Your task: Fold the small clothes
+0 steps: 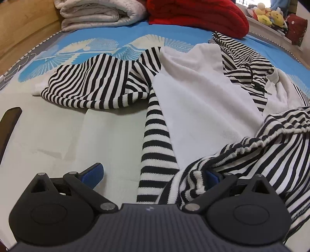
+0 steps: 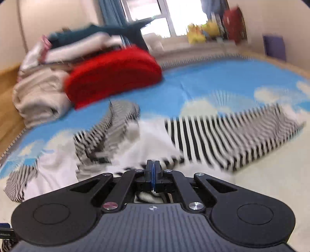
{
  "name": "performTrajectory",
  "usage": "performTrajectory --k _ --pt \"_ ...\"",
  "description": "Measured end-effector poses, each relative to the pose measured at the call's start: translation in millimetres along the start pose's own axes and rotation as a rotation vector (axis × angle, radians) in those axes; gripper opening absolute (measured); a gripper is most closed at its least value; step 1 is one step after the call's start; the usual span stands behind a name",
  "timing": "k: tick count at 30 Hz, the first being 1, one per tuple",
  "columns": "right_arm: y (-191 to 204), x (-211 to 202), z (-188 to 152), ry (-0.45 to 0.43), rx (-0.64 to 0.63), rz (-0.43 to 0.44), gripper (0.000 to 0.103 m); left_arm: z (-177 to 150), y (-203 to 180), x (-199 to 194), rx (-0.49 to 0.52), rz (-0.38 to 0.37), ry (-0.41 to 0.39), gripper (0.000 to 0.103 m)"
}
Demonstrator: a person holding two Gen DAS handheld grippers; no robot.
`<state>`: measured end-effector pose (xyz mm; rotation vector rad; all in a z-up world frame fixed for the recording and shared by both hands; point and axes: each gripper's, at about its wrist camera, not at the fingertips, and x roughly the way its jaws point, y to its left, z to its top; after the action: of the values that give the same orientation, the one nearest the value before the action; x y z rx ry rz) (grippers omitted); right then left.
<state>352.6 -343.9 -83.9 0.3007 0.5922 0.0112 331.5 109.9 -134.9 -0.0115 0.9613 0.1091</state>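
Note:
A black-and-white striped garment [image 1: 193, 97] with a plain white inner side lies crumpled on the bed. My left gripper [image 1: 153, 175] stands open low over its near end. A striped sleeve [image 1: 157, 145] runs between the two blue pads, and a bunched striped hem drapes over the right finger [image 1: 212, 177]. The left finger [image 1: 93, 174] is over bare sheet. In the blurred right wrist view, my right gripper [image 2: 153, 168] is shut at the garment's [image 2: 213, 139] near edge. A sharp bit of striped cloth [image 2: 151, 196] shows just under its pads.
The bed has a blue and pale patterned sheet [image 1: 116, 38]. At its far end lie a red blanket [image 1: 193, 15] and a folded white quilt [image 1: 96, 15]. Plush toys [image 1: 269, 15] sit on a ledge at the back right. A wooden bed frame [image 1: 19, 29] runs along the left.

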Motion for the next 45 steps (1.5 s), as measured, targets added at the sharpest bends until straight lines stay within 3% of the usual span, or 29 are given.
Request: performTrajectory --k 3,7,12,16,17,18,20,23,28,29,30,31,33,36,41,42,44,45 --pt "-3 6 -3 0.109 0.008 -0.005 0.006 0 4 -2 0.001 -0.008 -0.004 0.102" --pt "-2 -8 -14 0.207 -0.061 -0.004 0.048 0 7 -5 -0.008 -0.024 -0.004 0.102" --pt "11 -3 -42 0.316 -0.214 0.014 0.047 0 3 -11 -0.010 -0.032 -0.016 0.102" --pt "22 10 -43 0.234 -0.187 -0.002 0.045 -3 0 -24 -0.023 -0.092 -0.017 0.102" --pt "24 14 -43 0.218 -0.188 -0.012 0.037 -5 -1 -31 -0.025 -0.126 -0.014 0.102" --pt "28 19 -44 0.223 -0.195 -0.019 0.012 -8 -2 -37 -0.027 -0.164 -0.013 0.102" --pt "32 19 -43 0.233 -0.186 -0.018 0.011 -16 -2 -52 -0.043 -0.230 0.002 0.102" --pt "38 -4 -37 0.182 -0.205 -0.009 0.010 -30 -4 -64 -0.060 -0.288 0.030 0.102" --pt "19 -68 -30 0.105 -0.114 0.023 0.010 -48 -27 -43 0.054 -0.246 0.168 0.102" --pt "16 -81 -31 0.090 -0.107 0.022 0.010 -51 -31 -39 0.077 -0.221 0.167 0.096" --pt "12 -97 -33 0.074 -0.101 0.020 0.010 -54 -34 -40 0.094 -0.193 0.144 0.075" --pt "9 -109 -36 0.064 -0.101 0.020 0.010 -55 -35 -45 0.096 -0.206 0.114 0.046" --pt "4 -135 -46 0.078 -0.094 0.031 0.010 -54 -33 -67 0.070 -0.259 0.084 0.013" --pt "-5 -171 -67 0.067 -0.151 -0.033 0.009 -55 -32 -116 0.150 -0.287 -0.012 0.013" --pt "-34 -220 -86 0.094 -0.085 0.004 0.009 -66 -18 -181 0.311 -0.367 -0.046 0.016" --pt "-36 -227 -90 0.098 -0.084 0.013 0.009 -71 -17 -185 0.346 -0.358 -0.048 0.022" --pt "-38 -229 -101 0.133 -0.103 0.022 0.009 -85 -21 -178 0.423 -0.293 -0.020 0.048" --pt "-38 -222 -109 0.172 -0.129 0.012 0.011 -93 -27 -167 0.454 -0.245 0.013 0.069"
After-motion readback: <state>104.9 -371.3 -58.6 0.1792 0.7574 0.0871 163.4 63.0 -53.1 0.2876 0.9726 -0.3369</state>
